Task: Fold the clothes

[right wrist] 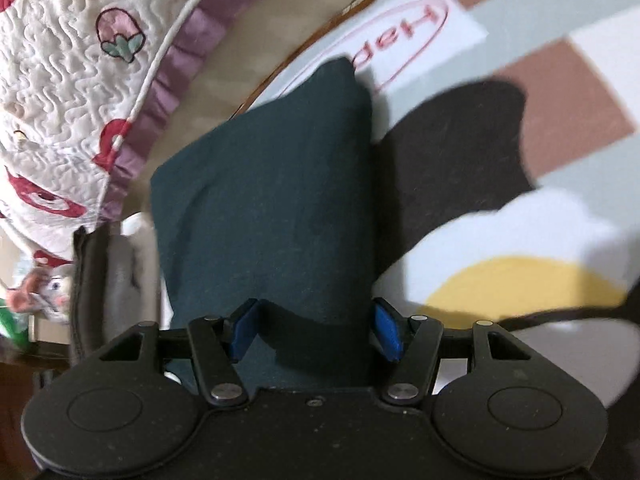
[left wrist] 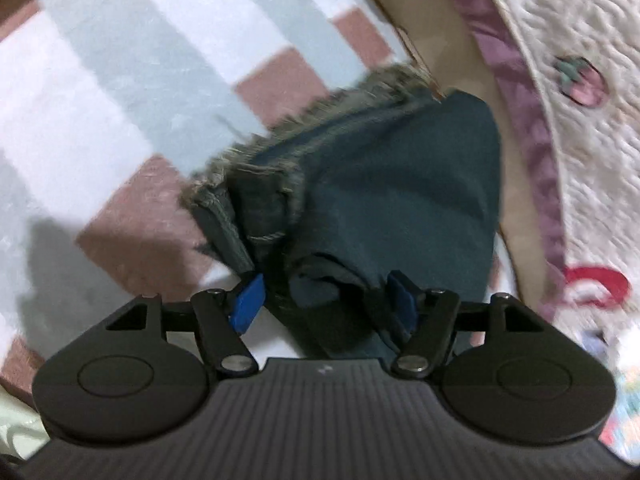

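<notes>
A dark teal denim garment point(left wrist: 384, 184) with a frayed hem point(left wrist: 312, 112) hangs lifted above a checked rug. In the left wrist view my left gripper point(left wrist: 326, 300) has its blue pads point(left wrist: 248, 300) spread wide with bunched fabric between them; the pads do not look pressed on it. In the right wrist view the same garment point(right wrist: 272, 200) fills the middle, and my right gripper point(right wrist: 316, 330) also has its pads point(right wrist: 386, 330) wide apart with the cloth edge lying between them.
A rug point(left wrist: 120, 80) with white, grey and brown squares lies below; it shows red lettering point(right wrist: 404, 36) and a yellow patch point(right wrist: 520, 284). A quilted strawberry blanket point(right wrist: 72, 92) with a purple ruffle point(left wrist: 528, 128) hangs beside the garment. Folded grey cloth point(right wrist: 108, 280) sits at left.
</notes>
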